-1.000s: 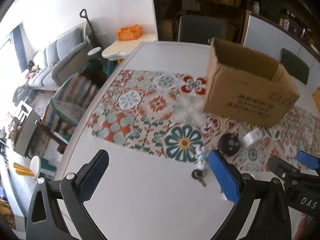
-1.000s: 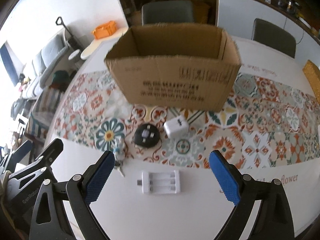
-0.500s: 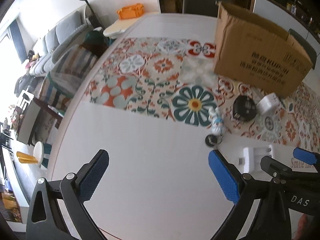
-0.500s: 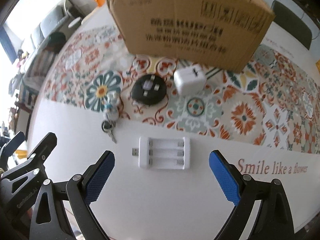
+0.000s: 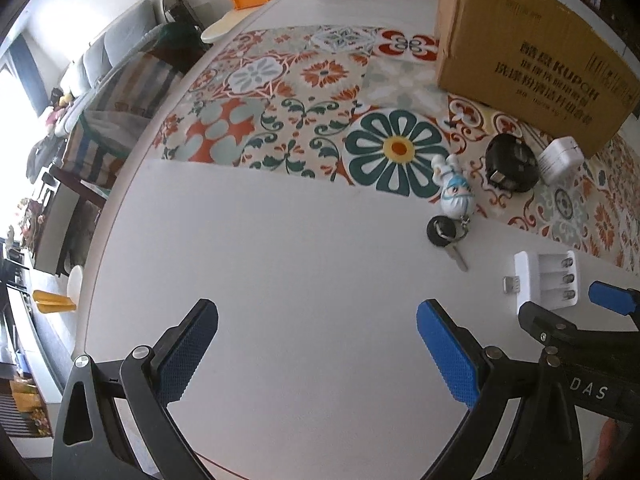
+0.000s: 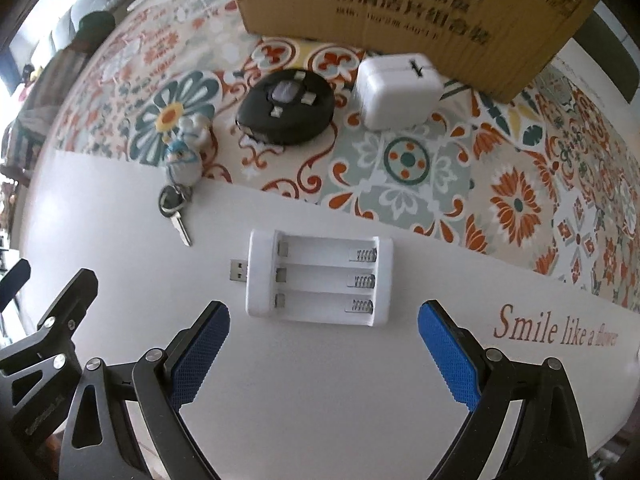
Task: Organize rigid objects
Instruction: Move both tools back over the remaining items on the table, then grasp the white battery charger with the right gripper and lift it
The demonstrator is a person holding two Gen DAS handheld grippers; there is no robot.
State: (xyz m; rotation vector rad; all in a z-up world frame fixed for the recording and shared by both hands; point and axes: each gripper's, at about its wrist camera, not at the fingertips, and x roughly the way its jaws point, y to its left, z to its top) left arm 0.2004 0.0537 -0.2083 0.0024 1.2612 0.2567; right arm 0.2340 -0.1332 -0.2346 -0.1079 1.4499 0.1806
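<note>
A: Okay, right tongs (image 6: 322, 354)?
B: Spread wide, nothing between them, hovering over the bare white part of the table (image 6: 320, 400). White battery charger (image 6: 319, 283) lies flat just ahead of the tips, three empty slots up, USB plug pointing left.

A: Left tongs (image 5: 316, 350)?
B: Also wide apart, holding nothing, over plain white table (image 5: 280, 260). Right tongs show at that view's right edge (image 5: 568, 306), near the charger (image 5: 546, 280).

A: Other items?
B: Key with a little white-and-blue figurine (image 6: 185, 162) left of the charger; the figurine lies at the edge of the patterned runner (image 6: 420, 168), the key (image 6: 176, 216) on white. Black round disc (image 6: 286, 107) and white cube adapter (image 6: 396, 90) sit side by side on the runner, just apart.

A: Box?
B: Cardboard box (image 6: 408, 12) stands behind them on the runner, printed side facing us. Adapter is very close to its front wall; contact, can't tell. Interior not visible.
</note>
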